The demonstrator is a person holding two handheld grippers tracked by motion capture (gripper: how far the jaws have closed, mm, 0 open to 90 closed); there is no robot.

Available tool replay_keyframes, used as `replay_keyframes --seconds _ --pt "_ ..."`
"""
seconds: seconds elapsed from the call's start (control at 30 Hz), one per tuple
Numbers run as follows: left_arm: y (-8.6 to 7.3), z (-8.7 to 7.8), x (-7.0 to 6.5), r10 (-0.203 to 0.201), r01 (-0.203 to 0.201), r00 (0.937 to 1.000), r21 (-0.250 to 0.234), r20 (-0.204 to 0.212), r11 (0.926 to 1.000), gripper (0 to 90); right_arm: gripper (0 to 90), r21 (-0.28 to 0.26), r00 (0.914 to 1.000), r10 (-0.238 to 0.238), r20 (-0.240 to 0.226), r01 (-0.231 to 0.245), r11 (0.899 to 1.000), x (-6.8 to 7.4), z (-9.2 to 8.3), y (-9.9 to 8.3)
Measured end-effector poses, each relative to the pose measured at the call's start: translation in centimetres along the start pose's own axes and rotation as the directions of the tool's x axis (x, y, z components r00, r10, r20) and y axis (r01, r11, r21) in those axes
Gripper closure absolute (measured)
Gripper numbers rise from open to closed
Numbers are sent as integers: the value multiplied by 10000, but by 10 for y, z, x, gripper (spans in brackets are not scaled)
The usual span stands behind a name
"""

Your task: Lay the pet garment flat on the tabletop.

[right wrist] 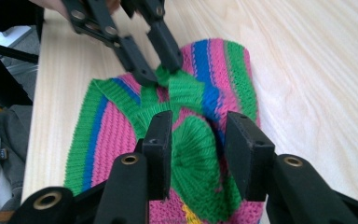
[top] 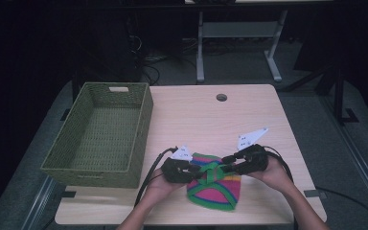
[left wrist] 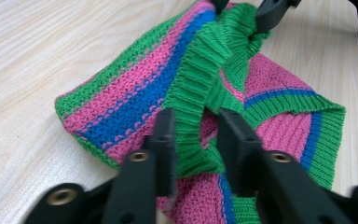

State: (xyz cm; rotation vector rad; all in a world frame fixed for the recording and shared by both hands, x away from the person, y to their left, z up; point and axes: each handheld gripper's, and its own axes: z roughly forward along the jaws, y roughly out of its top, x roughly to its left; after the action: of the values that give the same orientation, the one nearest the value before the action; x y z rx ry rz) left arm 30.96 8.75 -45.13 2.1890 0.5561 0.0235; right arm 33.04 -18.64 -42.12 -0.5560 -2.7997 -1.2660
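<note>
Green wicker basket point(top: 100, 136) at table's point(top: 263, 115) left, well apart. Striped knit garment point(top: 214, 189) near front edge; left gripper point(top: 195, 171) and right gripper point(top: 226, 165) both pinch its green ribbed band point(left wrist: 193, 100). Hands point(top: 273, 175) partly cut off.

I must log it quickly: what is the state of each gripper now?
Left gripper: jaws around the green ribbed band of the knitted garment, gripping it.
Right gripper: jaws around a green fold of it, gripping it.
</note>
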Motion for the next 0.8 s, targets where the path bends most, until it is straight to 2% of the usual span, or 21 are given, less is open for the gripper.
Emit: replay_keyframes --seconds 0.13,0.27,0.43,0.6,0.67,0.8 --pt "0 0 1 32 -32 9999 -5 -109 10000 606 659 471 10000 12 8 -12 9989 -3 7 -3" --pt "1 1 2 -16 19 9997 128 -242 9999 591 783 763 9997 -225 5 224 9968 -2 11 -5" --pt "2 1 1 42 -36 9995 190 -298 9998 601 817 391 9988 -413 -249 423 9983 1 4 -3" --pt "2 0 2 63 -50 9988 275 -486 9996 685 818 -141 9978 -470 -472 463 9988 4 -7 -3" --pt "3 1 2 97 -88 9992 246 -388 9997 745 818 -368 9976 -409 -563 389 9986 4 -11 -4" --pt "4 -1 0 216 -210 9993 218 -307 9995 850 818 -485 9983 -315 -496 291 9984 3 -17 -6"
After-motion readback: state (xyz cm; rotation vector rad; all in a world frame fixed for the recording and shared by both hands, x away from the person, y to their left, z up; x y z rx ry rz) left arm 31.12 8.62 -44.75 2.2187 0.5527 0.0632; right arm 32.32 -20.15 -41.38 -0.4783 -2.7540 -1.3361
